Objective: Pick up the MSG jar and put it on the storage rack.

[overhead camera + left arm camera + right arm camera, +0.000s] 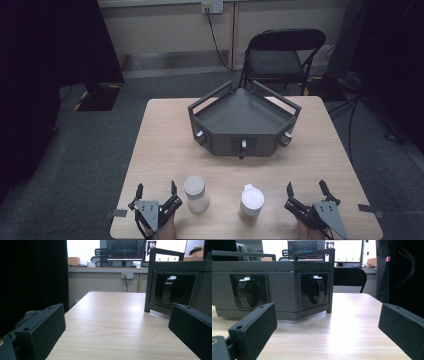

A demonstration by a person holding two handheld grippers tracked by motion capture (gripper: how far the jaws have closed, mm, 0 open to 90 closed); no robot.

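Two white containers stand near the table's front edge in the high view: a frosted jar [196,193] at the left and a bottle with a white lid [251,201] to its right. My left gripper [155,190] rests just left of the jar, jaws spread wide, nothing between them. My right gripper [306,188] sits right of the lidded bottle, also open and holding nothing. In the left gripper view the left gripper [117,327] faces bare tabletop; the right gripper [327,327] likewise.
A dark grey angular tray-box [235,105] with railings stands at the table's middle back, with knobs [243,147] on its front faces; its handles [245,292] show in both gripper views. A black folding chair [282,55] stands behind the wooden table [160,150].
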